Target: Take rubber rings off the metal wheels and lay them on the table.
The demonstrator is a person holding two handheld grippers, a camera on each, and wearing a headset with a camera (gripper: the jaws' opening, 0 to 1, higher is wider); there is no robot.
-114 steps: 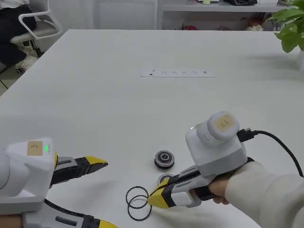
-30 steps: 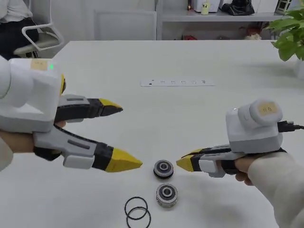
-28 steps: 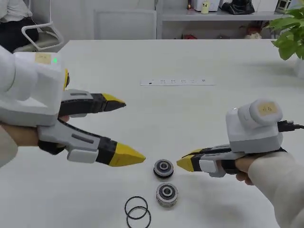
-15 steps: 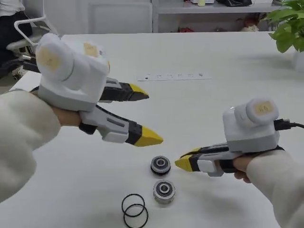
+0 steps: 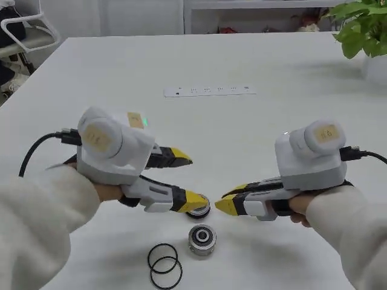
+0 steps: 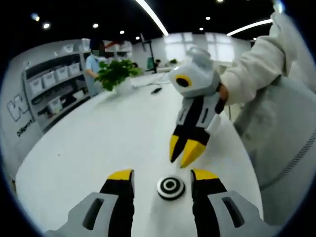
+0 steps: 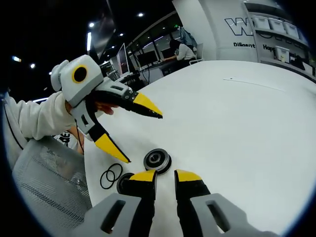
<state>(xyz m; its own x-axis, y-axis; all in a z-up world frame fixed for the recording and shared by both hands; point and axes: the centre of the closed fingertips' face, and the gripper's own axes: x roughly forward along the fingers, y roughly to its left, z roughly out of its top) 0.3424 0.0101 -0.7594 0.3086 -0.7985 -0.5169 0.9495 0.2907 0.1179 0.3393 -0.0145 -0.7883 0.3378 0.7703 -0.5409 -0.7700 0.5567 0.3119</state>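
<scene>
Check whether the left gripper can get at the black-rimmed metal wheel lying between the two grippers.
Probably yes: the left gripper's jaws stand open either side of the black-rimmed metal wheel, with nothing between. The right gripper hovers just beyond it and could crowd the grasp.

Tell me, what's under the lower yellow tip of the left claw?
A dark-rimmed wheel on the table. In the head view the lower tip of the left claw covers its upper edge; the left gripper view shows it whole between the open jaws.

Left hand-held gripper (image 5: 195,180) gapes, right hand-held gripper (image 5: 222,203) barely.
</scene>
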